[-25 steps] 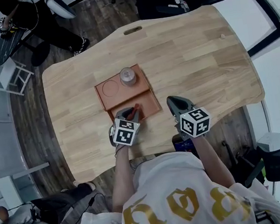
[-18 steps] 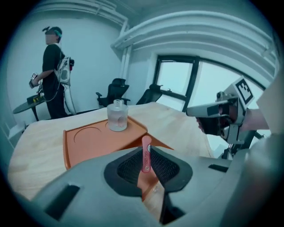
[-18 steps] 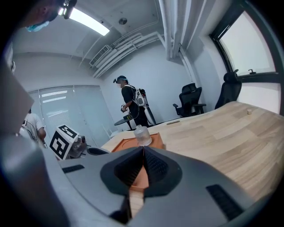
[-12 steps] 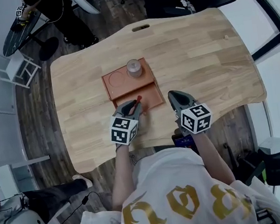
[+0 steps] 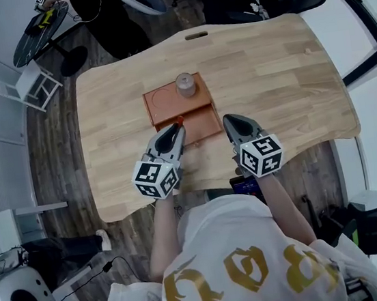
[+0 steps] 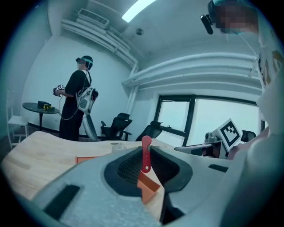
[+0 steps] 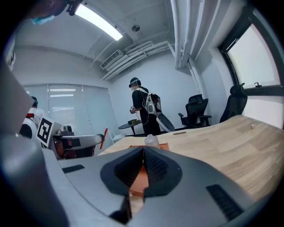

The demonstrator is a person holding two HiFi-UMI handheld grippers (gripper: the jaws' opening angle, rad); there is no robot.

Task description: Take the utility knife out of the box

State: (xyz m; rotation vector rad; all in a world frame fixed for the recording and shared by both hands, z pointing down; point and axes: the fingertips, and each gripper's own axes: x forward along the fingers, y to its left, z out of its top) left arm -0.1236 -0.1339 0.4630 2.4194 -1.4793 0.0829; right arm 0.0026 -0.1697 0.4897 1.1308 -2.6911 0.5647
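The red utility knife (image 6: 145,155) stands upright between the pads of my left gripper (image 6: 146,148), which is shut on it. In the head view the knife (image 5: 178,121) pokes out of the left gripper (image 5: 174,131) above the near edge of the orange box (image 5: 161,103). My right gripper (image 5: 231,121) hangs just right of the box, shut with nothing in it. In the right gripper view its jaws (image 7: 143,153) meet over the box (image 7: 141,179), and the knife (image 7: 104,136) shows at the left.
A small clear jar (image 5: 185,85) stands in the box's far half, beside a round recess. The box lies on a light wooden table (image 5: 267,67). Another person (image 6: 79,99) stands beyond the table's far end, near office chairs.
My left gripper has risen with the knife, lifting it up out of the box's near compartment. The right gripper has risen a little too.
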